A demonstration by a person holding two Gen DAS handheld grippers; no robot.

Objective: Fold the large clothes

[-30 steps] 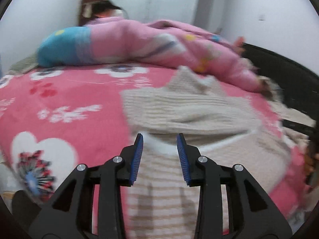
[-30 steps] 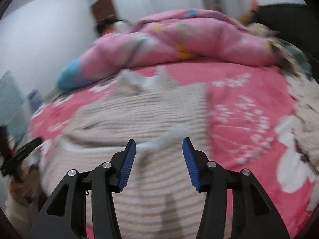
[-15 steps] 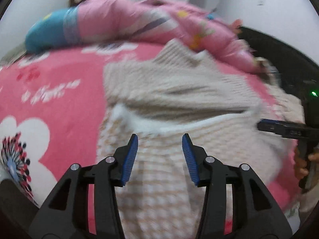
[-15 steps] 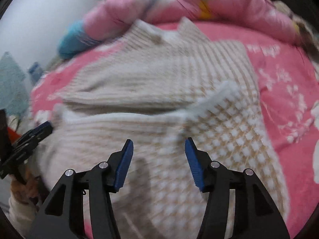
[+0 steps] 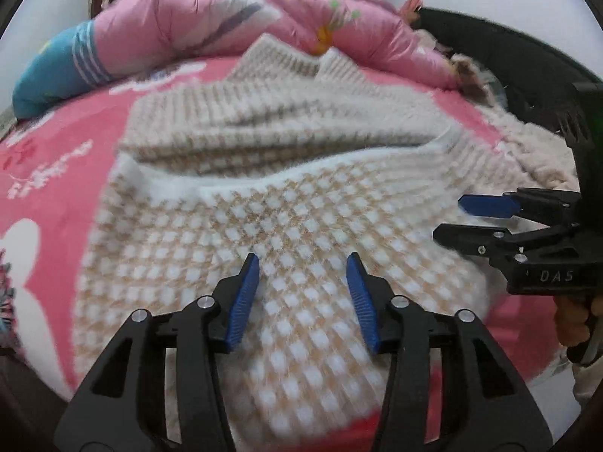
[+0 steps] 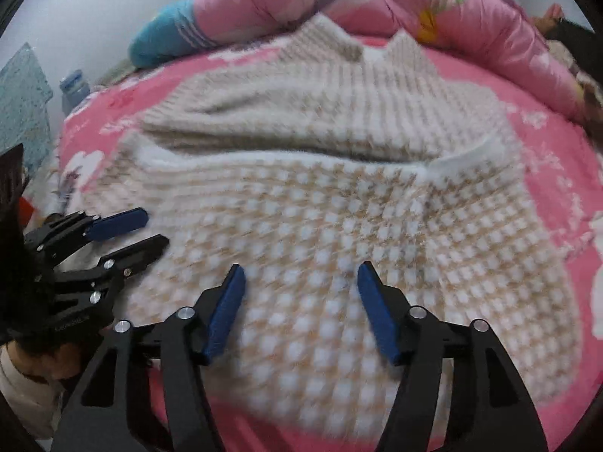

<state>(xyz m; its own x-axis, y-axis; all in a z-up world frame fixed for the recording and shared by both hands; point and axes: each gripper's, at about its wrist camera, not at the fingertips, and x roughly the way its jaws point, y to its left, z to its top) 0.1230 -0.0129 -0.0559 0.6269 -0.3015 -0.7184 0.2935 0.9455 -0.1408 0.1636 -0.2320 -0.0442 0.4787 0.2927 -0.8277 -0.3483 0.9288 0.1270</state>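
A large cream and beige knitted sweater lies flat on the pink bed, its lower half folded up over the body, collar at the far end. It also shows in the right wrist view. My left gripper is open and empty, just above the near folded part. My right gripper is open and empty over the same part. The right gripper also shows at the sweater's right edge in the left wrist view. The left gripper shows at the sweater's left edge in the right wrist view.
A pink floral bedsheet covers the bed. A pink and blue quilt is heaped along the far side. A dark bed frame runs along the right. A fuzzy cream blanket lies at the right edge.
Both grippers have moved forward and down over the sweater, which now fills more of each view. Both jaws stay open. The sweater's folded shape looks unchanged.
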